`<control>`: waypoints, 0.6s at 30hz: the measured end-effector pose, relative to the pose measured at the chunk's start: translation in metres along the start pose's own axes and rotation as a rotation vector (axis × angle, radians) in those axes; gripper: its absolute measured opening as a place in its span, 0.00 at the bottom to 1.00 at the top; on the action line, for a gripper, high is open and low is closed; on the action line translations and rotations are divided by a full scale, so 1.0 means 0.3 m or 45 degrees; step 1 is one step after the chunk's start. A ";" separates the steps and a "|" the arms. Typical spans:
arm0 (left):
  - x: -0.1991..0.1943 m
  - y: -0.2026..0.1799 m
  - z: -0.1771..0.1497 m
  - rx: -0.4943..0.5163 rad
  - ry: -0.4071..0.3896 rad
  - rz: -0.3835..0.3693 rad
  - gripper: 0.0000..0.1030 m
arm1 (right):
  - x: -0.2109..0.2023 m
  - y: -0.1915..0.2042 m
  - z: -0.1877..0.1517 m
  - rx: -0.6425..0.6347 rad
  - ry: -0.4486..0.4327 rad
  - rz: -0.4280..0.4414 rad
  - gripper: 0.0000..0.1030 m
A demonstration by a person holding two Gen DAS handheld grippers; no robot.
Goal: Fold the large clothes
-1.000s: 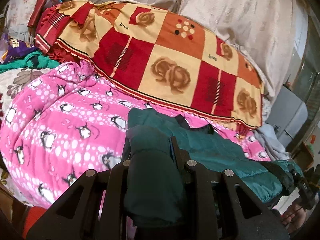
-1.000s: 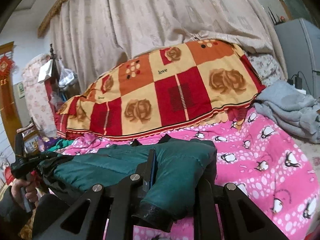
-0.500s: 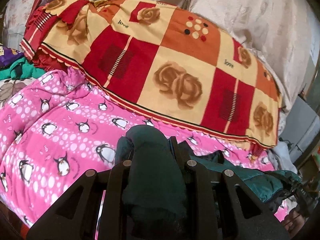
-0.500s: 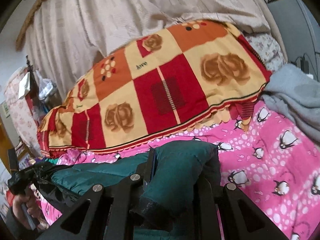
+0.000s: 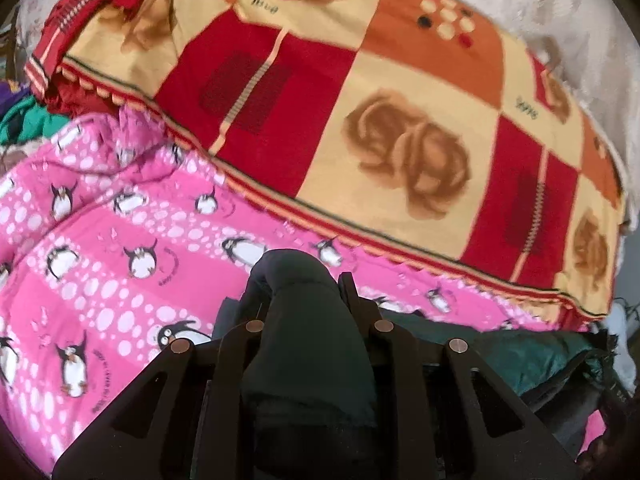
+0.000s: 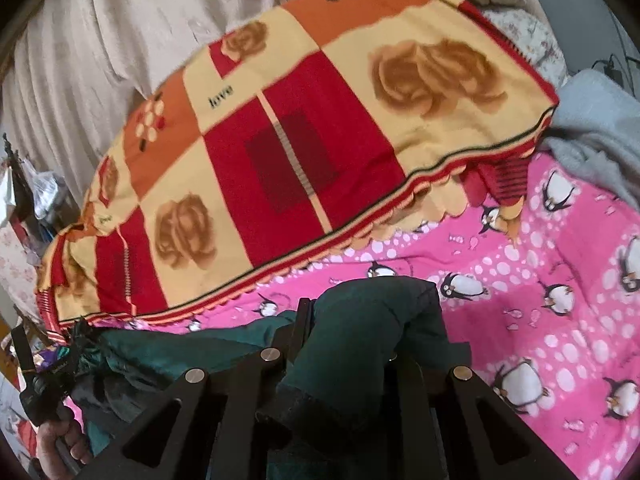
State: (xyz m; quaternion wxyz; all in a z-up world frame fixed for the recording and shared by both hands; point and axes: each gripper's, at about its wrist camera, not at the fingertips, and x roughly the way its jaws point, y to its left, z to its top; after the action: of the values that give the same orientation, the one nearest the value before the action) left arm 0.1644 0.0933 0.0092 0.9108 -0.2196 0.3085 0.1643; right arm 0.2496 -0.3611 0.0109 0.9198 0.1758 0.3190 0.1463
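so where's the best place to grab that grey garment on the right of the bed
Grip the grey garment at its raised, rumpled fold nearest the pink penguin quilt, coming from the quilt side. It lies bunched, so folds stand up there; its far edge runs out of view.

Both wrist views sitting low and close over the pink penguin blanket [image 5: 120, 248], tilted down, facing the red-and-yellow rose blanket [image 5: 360, 120] and beige curtain [image 6: 120, 40] behind. Shared between them: the same blankets [image 6: 560, 280] and the dark green jacket [image 6: 360, 340] stretched across.
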 end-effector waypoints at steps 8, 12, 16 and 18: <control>0.188 -0.015 -0.042 0.073 0.090 0.085 0.21 | 0.196 -0.044 -0.028 0.012 0.125 -0.018 0.14; 0.244 -0.005 -0.057 0.058 0.127 0.067 0.22 | 0.246 -0.086 -0.044 0.072 0.179 0.018 0.14; 0.259 -0.003 -0.065 0.051 0.129 0.067 0.23 | 0.262 -0.106 -0.057 0.112 0.198 0.041 0.15; 0.256 0.000 -0.062 0.037 0.136 0.058 0.24 | 0.260 -0.110 -0.059 0.121 0.203 0.049 0.16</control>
State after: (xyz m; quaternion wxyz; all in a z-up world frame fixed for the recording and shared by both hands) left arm 0.2133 0.0968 -0.0527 0.8922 -0.2078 0.3638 0.1688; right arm 0.3022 -0.3567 -0.0577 0.8791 0.2133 0.3942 0.1620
